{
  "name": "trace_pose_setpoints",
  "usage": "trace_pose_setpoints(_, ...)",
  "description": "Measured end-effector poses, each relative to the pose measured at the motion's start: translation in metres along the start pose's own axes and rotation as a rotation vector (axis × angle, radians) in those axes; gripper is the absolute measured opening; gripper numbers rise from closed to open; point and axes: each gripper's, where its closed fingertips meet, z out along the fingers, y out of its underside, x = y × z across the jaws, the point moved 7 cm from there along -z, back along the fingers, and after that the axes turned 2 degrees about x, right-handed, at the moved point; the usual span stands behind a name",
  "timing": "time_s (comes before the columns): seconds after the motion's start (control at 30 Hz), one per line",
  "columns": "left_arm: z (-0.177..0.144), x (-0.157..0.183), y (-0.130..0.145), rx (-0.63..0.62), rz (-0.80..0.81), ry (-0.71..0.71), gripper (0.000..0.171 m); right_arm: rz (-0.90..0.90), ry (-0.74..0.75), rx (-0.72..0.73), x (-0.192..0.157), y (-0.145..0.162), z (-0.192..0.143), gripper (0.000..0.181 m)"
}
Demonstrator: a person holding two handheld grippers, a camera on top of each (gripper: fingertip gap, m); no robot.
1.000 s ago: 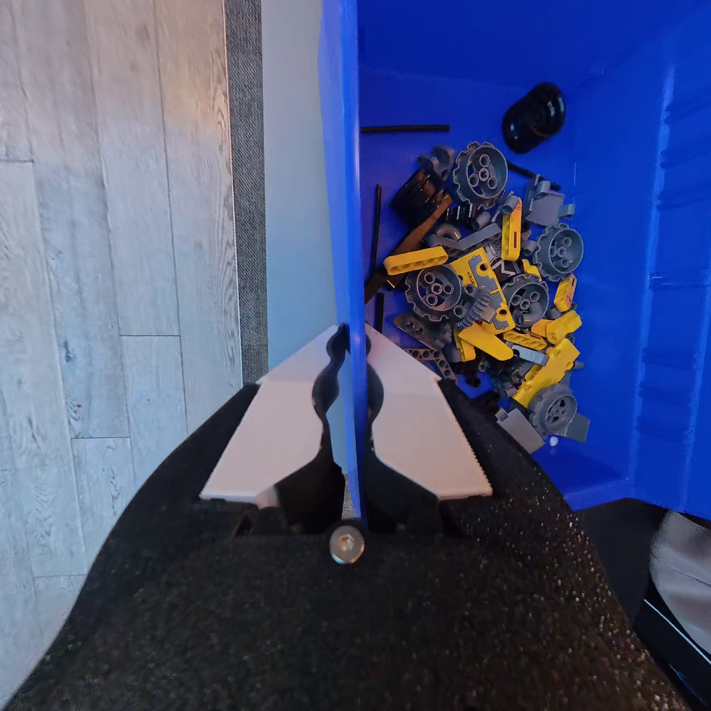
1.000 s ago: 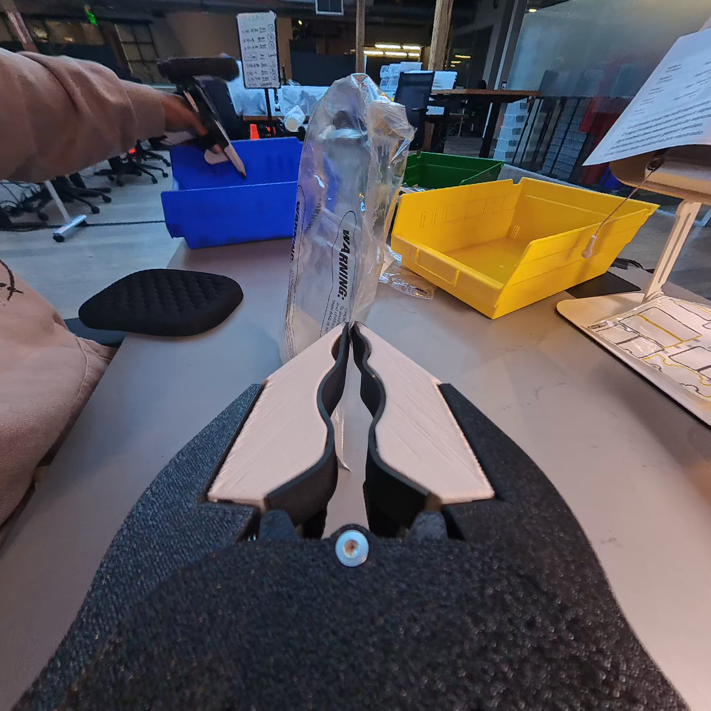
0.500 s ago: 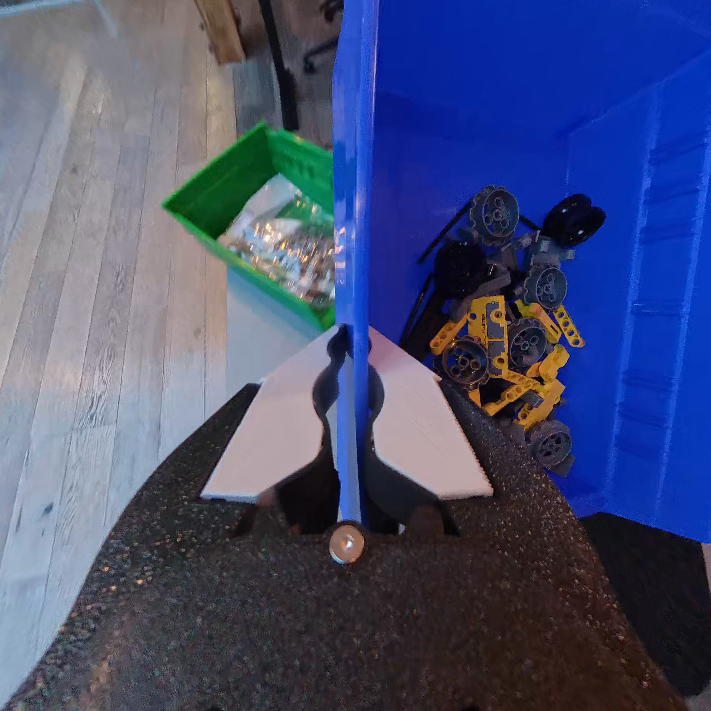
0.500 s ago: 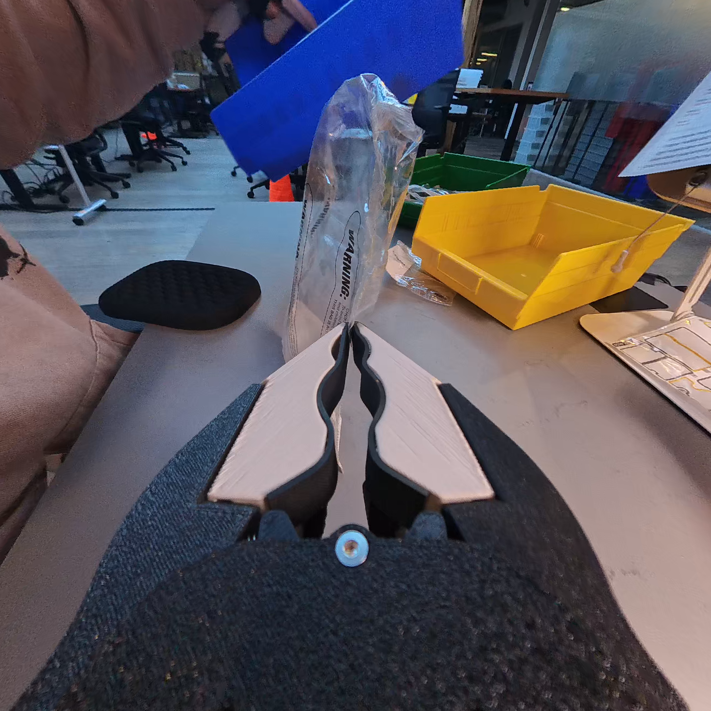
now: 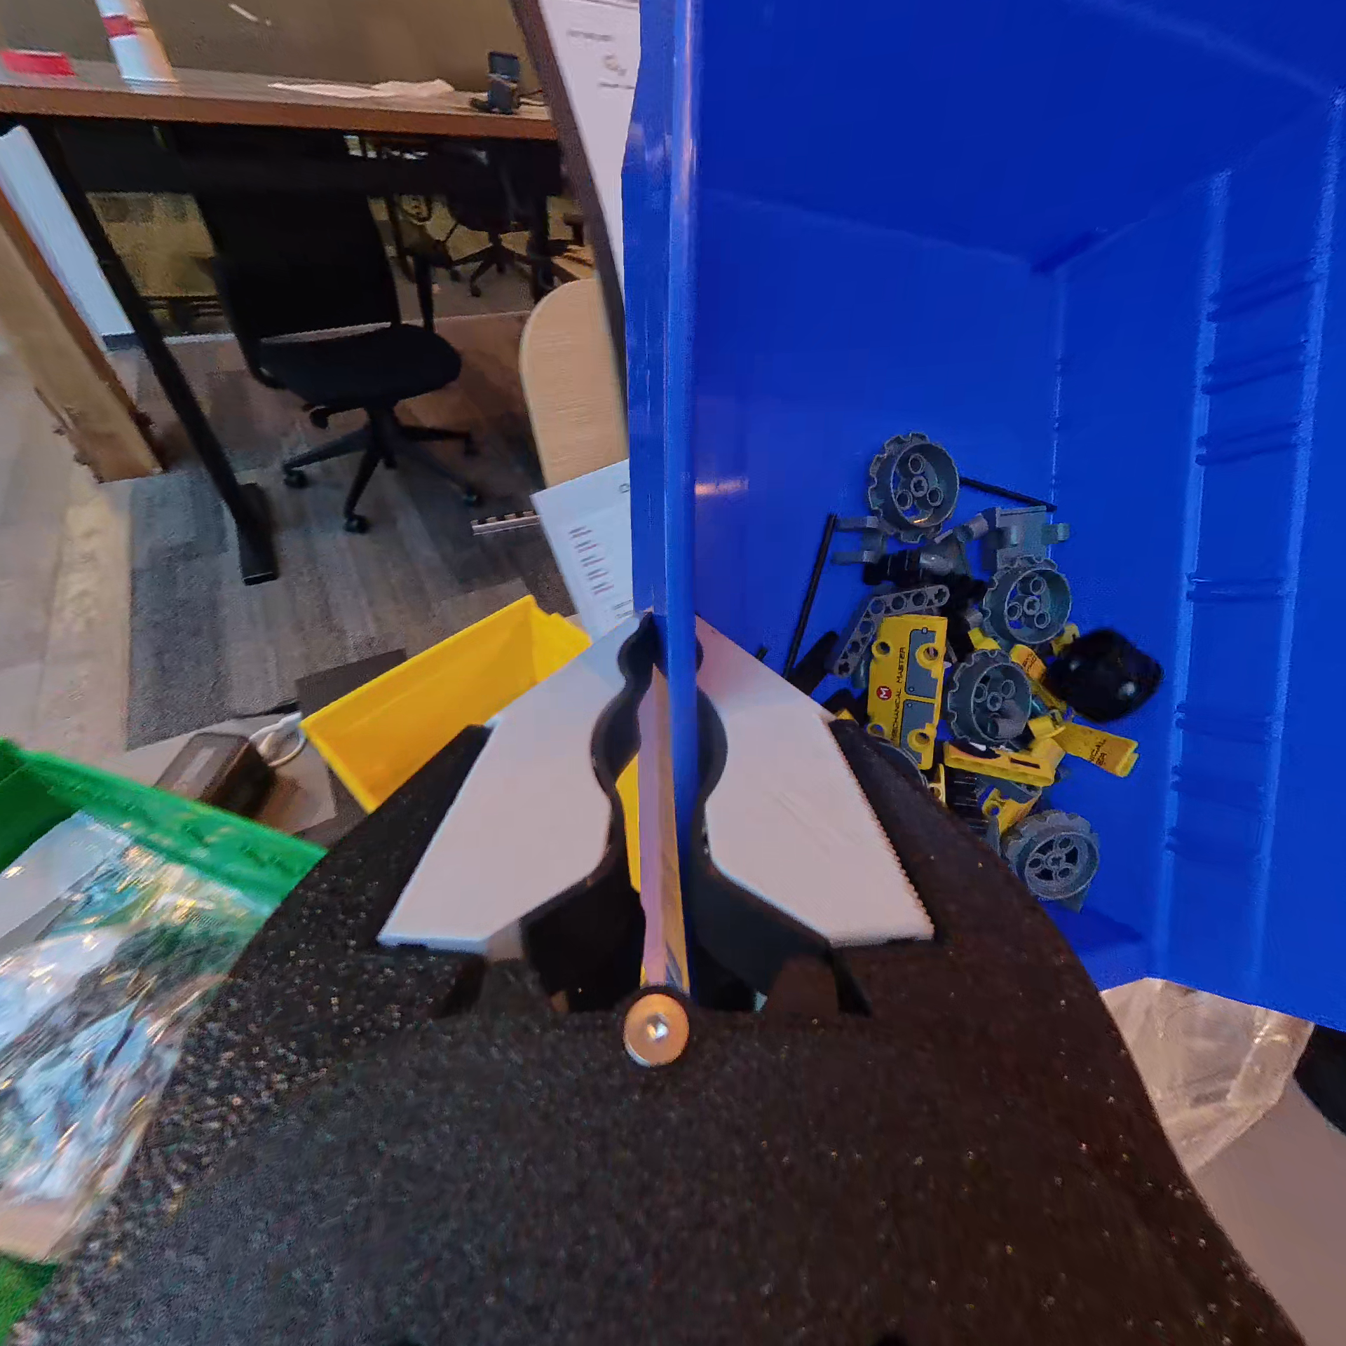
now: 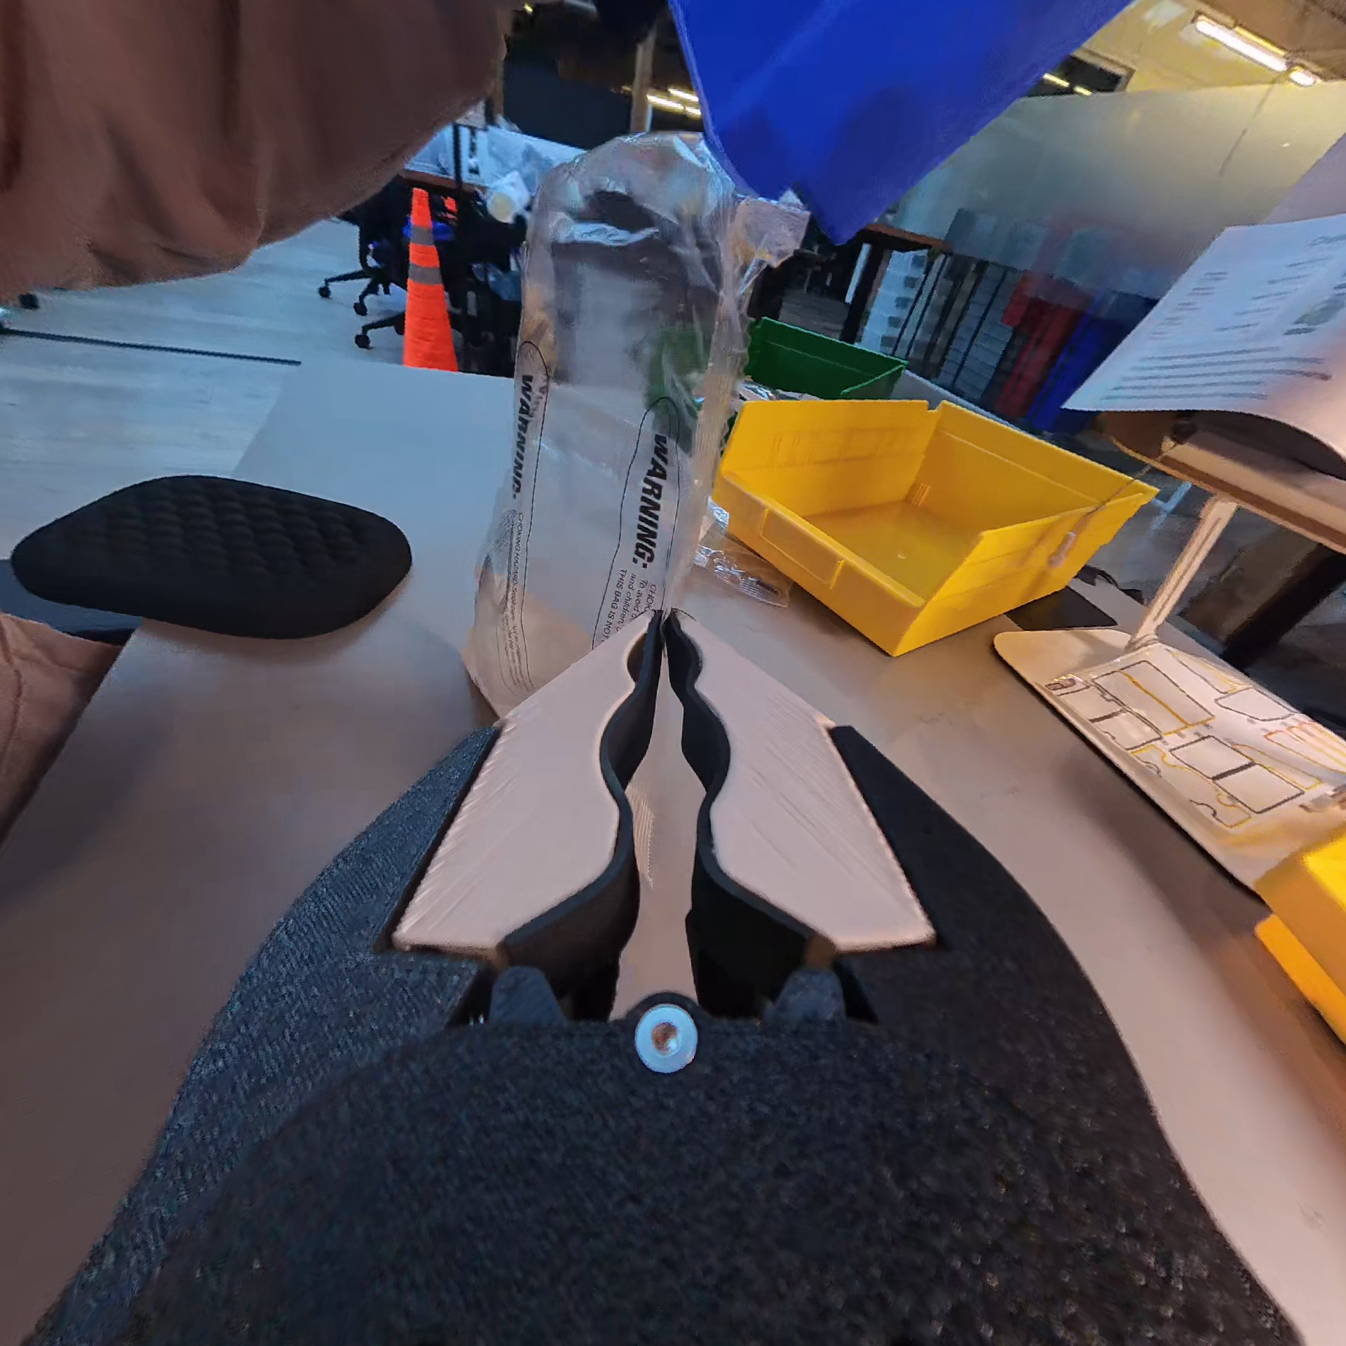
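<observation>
My left gripper (image 5: 668,634) is shut on the side wall of a blue bin (image 5: 874,306) and holds it tilted in the air. A heap of yellow, grey and black toy building parts (image 5: 976,677) lies in the bin's lower corner. My right gripper (image 6: 664,618) is shut on the edge of a clear plastic bag (image 6: 619,408) and holds it upright on the grey table (image 6: 291,728), mouth up. The blue bin (image 6: 859,95) hangs just above and right of the bag's mouth. The bag also shows under the bin in the left wrist view (image 5: 1209,1071).
An empty yellow bin (image 6: 925,532) and a green bin (image 6: 823,360) stand right of the bag. A black pad (image 6: 211,553) lies at the left. A stand with paper sheets (image 6: 1224,306) is at the right. A sleeve (image 6: 218,109) reaches over. The grippers' ends are close to 35 centimetres from one another.
The left gripper has lifted and carried the blue bin from the far side to above the bag, tilting it; the parts slid into its lower corner. The right gripper kept holding the bag.
</observation>
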Motion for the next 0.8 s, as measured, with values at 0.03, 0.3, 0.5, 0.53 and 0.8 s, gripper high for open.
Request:
trace_pose_setpoints(0.03,0.011,0.01,0.0,0.002,0.002,0.023,0.0,0.005,0.015,-0.008,-0.001,0.001,0.0,0.0)
trace_pose_setpoints(0.3,0.045,0.033,0.007,-0.034,-0.044,0.114,0.001,0.03,0.119,-0.056,0.009,0.007,-0.003,0.0)
trace_pose_setpoints(0.5,0.044,0.028,0.013,-0.09,-0.041,0.079,0.001,0.002,0.129,-0.047,0.007,0.005,-0.002,0.0)
trace_pose_setpoints(0.53,0.045,0.027,0.016,-0.097,-0.043,0.071,0.001,-0.013,0.135,-0.047,0.006,0.004,-0.002,0.0)
trace_pose_setpoints(0.8,0.045,0.04,0.03,-0.055,0.066,-0.027,0.002,-0.178,0.163,-0.017,-0.007,0.001,0.0,0.0)
